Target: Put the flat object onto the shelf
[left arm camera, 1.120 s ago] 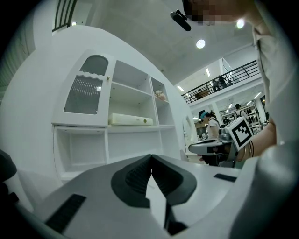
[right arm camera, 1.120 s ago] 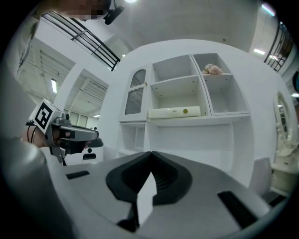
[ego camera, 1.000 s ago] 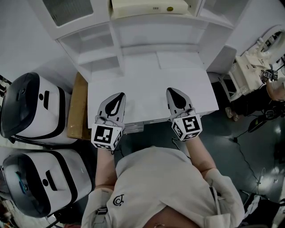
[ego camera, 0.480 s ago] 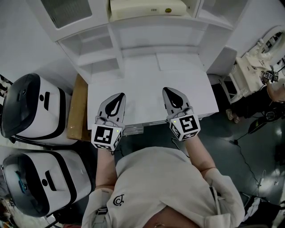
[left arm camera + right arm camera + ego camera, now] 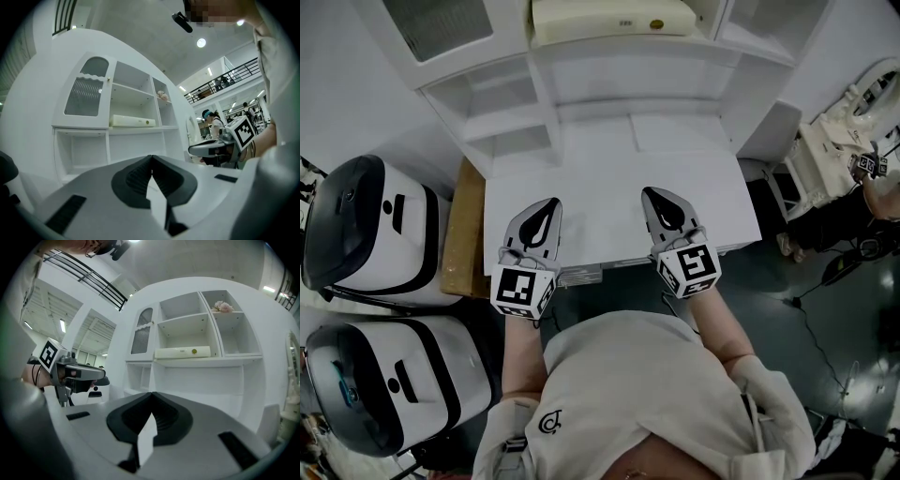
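The flat object, a cream slab [image 5: 612,17], lies on the middle shelf of the white shelf unit [image 5: 534,89]; it also shows as a cream slab [image 5: 132,122] in the left gripper view and as a cream slab [image 5: 183,352] in the right gripper view. My left gripper [image 5: 551,202] and right gripper [image 5: 649,191] hover side by side over the near edge of the white table [image 5: 609,178]. Both point toward the shelf. Left gripper [image 5: 151,157] and right gripper [image 5: 151,393] each have their jaws shut tip to tip, with nothing between them.
Two white and black machines [image 5: 366,230] [image 5: 384,384] stand left of the table, beside a brown board [image 5: 467,225]. The shelf unit has a grilled door [image 5: 86,93] and a pink ornament [image 5: 222,306] in its upper right compartment. White equipment [image 5: 839,122] stands at the right.
The right gripper has drifted slightly to the left over the table. The left gripper has stayed where it was. Both remain shut.
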### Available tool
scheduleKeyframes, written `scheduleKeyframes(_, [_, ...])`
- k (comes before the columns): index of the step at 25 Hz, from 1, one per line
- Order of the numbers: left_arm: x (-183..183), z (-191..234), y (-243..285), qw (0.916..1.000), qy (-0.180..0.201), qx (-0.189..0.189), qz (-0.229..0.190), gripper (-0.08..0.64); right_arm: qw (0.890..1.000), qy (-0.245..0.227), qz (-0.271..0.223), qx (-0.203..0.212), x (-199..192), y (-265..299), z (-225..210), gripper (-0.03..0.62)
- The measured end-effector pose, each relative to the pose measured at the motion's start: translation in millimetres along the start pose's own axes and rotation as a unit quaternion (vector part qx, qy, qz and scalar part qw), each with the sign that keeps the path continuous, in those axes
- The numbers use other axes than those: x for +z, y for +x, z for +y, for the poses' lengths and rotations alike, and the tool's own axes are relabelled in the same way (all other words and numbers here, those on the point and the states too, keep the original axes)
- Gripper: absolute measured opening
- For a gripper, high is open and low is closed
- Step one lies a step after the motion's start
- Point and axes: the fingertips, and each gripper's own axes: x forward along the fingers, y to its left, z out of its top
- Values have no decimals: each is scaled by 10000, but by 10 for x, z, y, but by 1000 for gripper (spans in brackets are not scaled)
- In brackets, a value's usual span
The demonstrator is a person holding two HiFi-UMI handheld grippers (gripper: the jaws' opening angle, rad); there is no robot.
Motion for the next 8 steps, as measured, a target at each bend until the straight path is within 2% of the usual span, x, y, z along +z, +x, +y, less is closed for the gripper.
scheduleKeyframes(8, [-34,77,78,10000,45,36,41,14,10000,72,-13,37,-4,70,-26,6])
